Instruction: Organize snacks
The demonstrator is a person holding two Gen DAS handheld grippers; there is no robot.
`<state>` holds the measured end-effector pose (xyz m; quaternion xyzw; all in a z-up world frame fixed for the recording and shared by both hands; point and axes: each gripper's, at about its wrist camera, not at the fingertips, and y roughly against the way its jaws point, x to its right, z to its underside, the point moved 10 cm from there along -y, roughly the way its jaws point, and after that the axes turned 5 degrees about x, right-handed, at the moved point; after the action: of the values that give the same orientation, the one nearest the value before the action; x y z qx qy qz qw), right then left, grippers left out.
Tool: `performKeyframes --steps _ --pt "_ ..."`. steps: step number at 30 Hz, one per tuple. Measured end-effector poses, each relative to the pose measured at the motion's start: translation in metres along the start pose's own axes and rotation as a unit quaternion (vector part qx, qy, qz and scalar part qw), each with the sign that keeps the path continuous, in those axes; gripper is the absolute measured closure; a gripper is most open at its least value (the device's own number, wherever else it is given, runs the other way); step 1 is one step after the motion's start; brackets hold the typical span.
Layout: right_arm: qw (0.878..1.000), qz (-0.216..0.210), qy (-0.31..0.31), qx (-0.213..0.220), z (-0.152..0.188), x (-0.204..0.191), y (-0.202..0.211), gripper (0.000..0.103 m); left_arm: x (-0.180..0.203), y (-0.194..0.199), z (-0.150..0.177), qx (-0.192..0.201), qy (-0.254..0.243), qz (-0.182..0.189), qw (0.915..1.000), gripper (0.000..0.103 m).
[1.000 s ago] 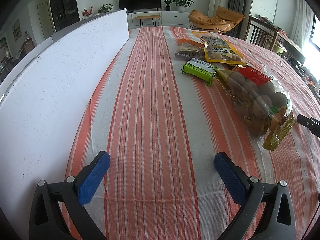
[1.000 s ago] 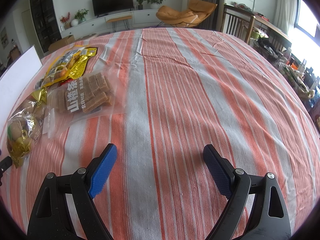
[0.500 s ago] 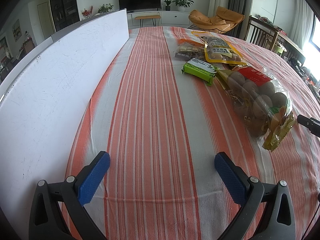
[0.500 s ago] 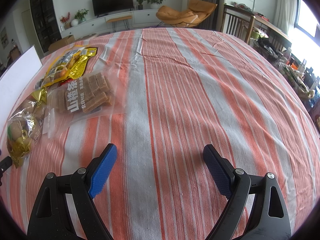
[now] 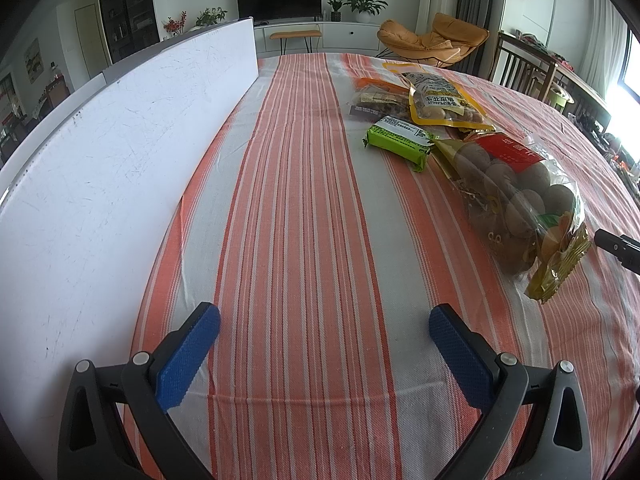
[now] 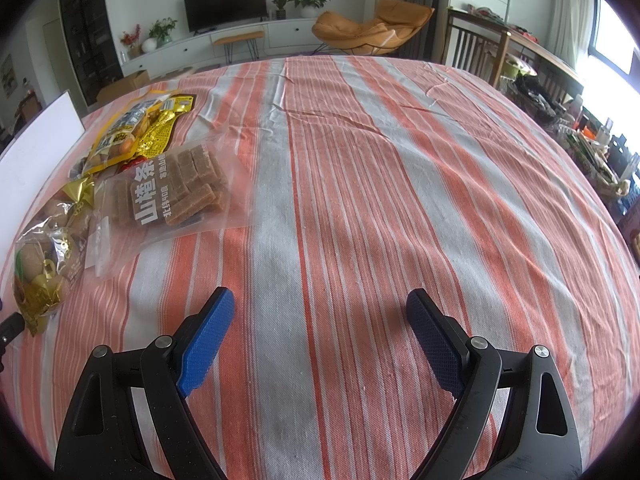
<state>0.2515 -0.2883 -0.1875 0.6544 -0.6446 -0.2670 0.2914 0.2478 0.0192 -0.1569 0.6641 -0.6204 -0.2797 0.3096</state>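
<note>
Left wrist view: tall white scuffed board (image 5: 120, 152) stands along table's 9 o'clock edge, likely as backstop for sorted snacks. Green foil bar (image 5: 398, 142), clear bag of round brown balls (image 5: 516, 184) lie clustered at 1–2 o'clock, unsorted. Left gripper (image 5: 324, 340) wide open, empty, above orange-striped tablecloth (image 5: 296, 200). Right wrist view: clear pouch of brown sticks (image 6: 176, 192) at 10 o'clock; right gripper (image 6: 320, 328) wide open, empty.

Left gripper (image 5: 324, 320) and right gripper (image 6: 320, 306): jaws spread, empty.
</note>
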Motion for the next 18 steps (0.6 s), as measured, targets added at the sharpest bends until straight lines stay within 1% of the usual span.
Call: performKeyframes --steps 16,18 --pt "1.0 0.0 0.0 0.0 0.0003 0.0003 0.0001 0.012 0.0007 -0.0016 -0.0017 0.0 0.001 -0.001 1.0 0.0" --pt "1.0 0.0 0.0 0.0 0.0001 0.0002 0.0001 0.012 -0.0018 -0.0061 -0.0068 0.0 0.011 -0.011 0.9999 0.0"
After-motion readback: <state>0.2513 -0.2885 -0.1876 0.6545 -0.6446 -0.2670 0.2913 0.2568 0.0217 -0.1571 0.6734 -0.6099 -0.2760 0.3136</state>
